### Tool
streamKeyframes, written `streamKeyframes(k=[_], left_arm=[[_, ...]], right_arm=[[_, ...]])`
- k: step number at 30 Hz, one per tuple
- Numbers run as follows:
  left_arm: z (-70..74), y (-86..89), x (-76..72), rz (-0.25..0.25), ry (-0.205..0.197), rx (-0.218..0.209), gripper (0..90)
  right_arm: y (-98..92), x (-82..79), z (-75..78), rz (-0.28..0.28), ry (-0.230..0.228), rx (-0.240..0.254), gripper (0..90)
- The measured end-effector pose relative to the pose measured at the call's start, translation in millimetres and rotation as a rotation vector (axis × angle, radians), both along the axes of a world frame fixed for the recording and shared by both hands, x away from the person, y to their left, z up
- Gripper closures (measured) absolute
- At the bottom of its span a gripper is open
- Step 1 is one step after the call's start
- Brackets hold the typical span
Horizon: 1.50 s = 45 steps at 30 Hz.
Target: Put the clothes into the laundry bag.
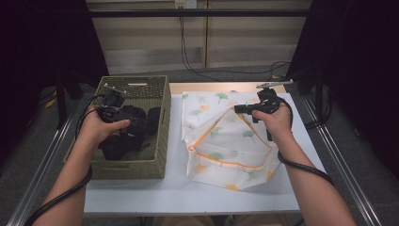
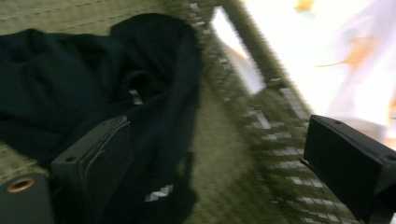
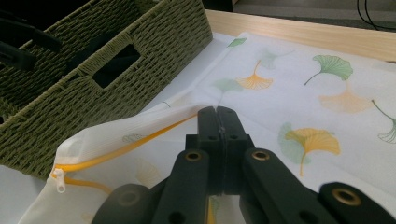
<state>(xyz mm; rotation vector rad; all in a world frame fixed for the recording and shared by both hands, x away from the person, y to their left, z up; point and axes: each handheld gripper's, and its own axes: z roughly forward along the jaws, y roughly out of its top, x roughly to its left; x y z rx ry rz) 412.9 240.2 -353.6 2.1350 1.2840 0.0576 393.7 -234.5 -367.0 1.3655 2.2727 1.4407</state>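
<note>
Close up, the right tool (image 3: 218, 116) pinches the bag's orange-zipped edge (image 3: 140, 135).

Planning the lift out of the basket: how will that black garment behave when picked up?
Likely floppy: the black garment lies crumpled in soft folds in the woven basket, so it should drape and trail. Probably light for its bulk. The open left gripper may pinch just one layer, letting the rest unfold.

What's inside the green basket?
Black clothes lie bunched inside the woven basket. The open left claw reaches over them. Whatever lies under the clothes is covered.
</note>
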Motion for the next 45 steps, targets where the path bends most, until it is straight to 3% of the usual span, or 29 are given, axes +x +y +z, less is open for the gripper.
streamKeyframes(k=[6,9,11,13,16,22,23,24,25,29,45], left_arm=[[-8.9,14.5,7.7,0.033,0.011,0.071,7.6],[-15.0,19.1,9.9,0.073,0.002,0.081,7.6],[-19.8,21.3,10.9,0.069,0.006,0.118,7.0],[-28.2,23.8,12.9,0.095,0.016,0.111,6.6],[-37.9,27.2,15.5,0.102,0.026,0.140,5.7],[-55.7,25.9,21.8,0.136,0.031,0.117,3.9],[-57.8,26.4,23.2,0.122,0.040,0.117,3.4],[-60.3,24.7,24.2,0.140,0.042,0.109,3.1],[-61.6,24.7,25.5,0.122,0.050,0.125,2.4],[-67.9,22.8,29.3,0.141,0.058,0.105,0.6],[-68.2,18.3,38.2,0.127,0.077,0.109,0.0]], right_arm=[[0.5,-0.6,-0.4,-0.001,0.003,-0.002,90.0],[0.7,-0.8,-0.5,-0.002,0.001,-0.004,90.0],[0.7,-0.8,-0.5,-0.002,0.002,-0.003,90.0],[0.8,-0.5,-0.7,-0.003,0.001,-0.003,90.0],[1.6,-0.7,-0.6,-0.003,0.002,0.000,90.0],[0.6,-0.7,-0.3,-0.001,0.000,-0.002,90.0],[0.7,-0.8,-0.5,-0.002,0.001,0.000,90.0],[0.6,-0.8,-0.7,-0.002,0.000,0.000,90.0],[0.6,-0.8,-0.8,-0.002,-0.001,0.000,90.0],[0.3,-0.7,-1.3,-0.002,-0.001,0.002,90.0],[-0.2,-0.6,-2.4,0.001,0.004,0.003,90.0]])
